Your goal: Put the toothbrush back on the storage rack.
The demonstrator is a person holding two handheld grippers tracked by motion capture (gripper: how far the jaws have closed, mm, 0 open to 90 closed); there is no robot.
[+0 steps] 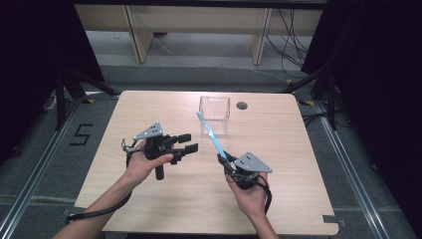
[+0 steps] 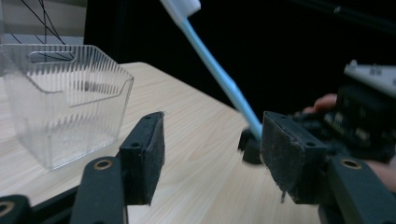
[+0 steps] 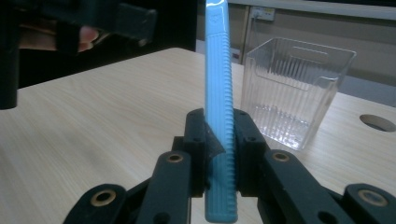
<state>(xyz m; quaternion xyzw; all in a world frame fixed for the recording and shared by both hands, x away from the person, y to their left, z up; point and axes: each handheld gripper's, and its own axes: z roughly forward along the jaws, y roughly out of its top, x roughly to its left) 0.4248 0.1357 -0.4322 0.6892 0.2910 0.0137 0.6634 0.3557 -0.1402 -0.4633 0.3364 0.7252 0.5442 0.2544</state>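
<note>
A light blue toothbrush point(image 1: 211, 135) with a white head stands tilted up from my right gripper point(image 1: 222, 158), which is shut on its handle point(image 3: 219, 140). Its head reaches toward a clear ribbed plastic box point(image 1: 214, 115) at the table's far middle. My left gripper point(image 1: 187, 143) is held above the table to the left, a short way from the toothbrush, jaws open with nothing between them. In the left gripper view the toothbrush point(image 2: 219, 77) rises between the two pads point(image 2: 286, 154), farther off, with the box point(image 2: 65, 100) at left.
The wooden table point(image 1: 149, 199) has a round cable hole point(image 1: 242, 105) just right of the box. Dark curtains flank both sides. Wooden furniture legs and cables lie on the floor beyond the far edge.
</note>
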